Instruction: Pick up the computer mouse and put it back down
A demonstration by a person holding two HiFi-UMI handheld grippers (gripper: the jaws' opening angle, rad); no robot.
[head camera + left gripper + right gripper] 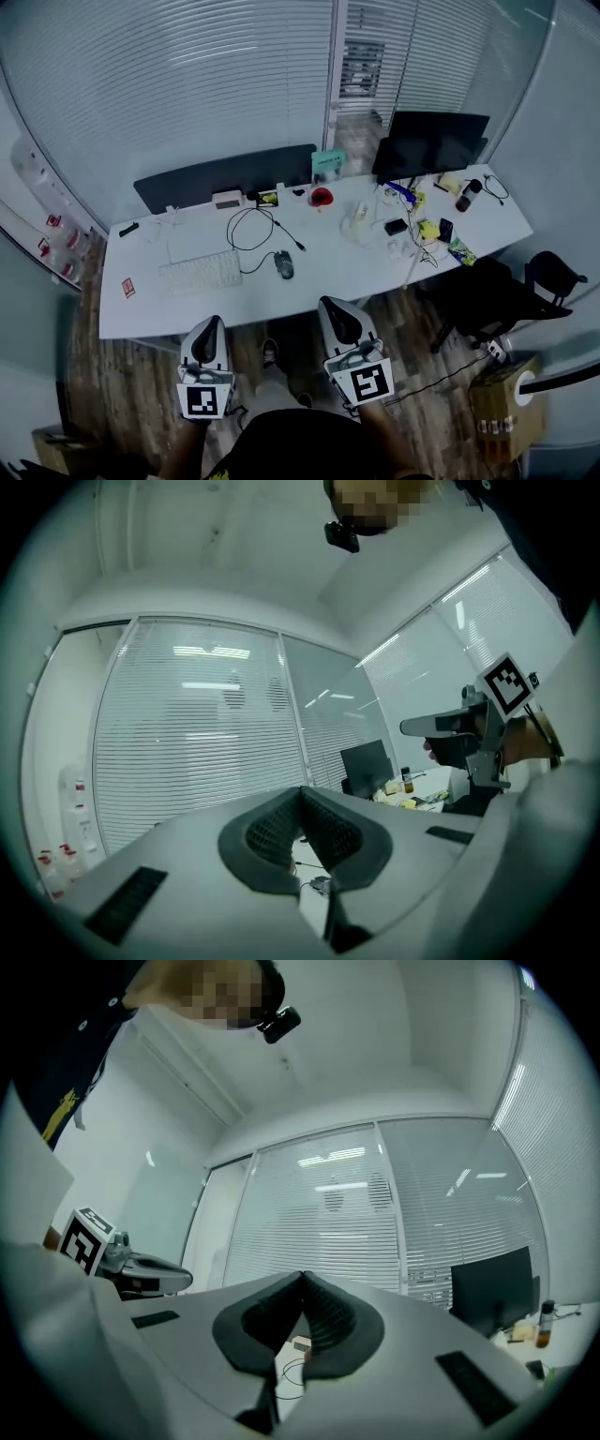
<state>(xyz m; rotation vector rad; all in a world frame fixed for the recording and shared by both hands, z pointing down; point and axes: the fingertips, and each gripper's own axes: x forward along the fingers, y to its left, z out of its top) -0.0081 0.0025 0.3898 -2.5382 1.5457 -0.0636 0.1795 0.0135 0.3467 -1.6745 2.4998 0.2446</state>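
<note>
Left gripper (208,333) and right gripper (337,319) both have their jaws pressed together on nothing, held over the wooden floor (122,384) short of the near edge of the white table (328,286). The computer mouse (284,265) lies on the table ahead between them, bare tabletop around it, keyboard (201,273) to its left, looped cable (248,230) behind, monitor (431,141) far right
</note>
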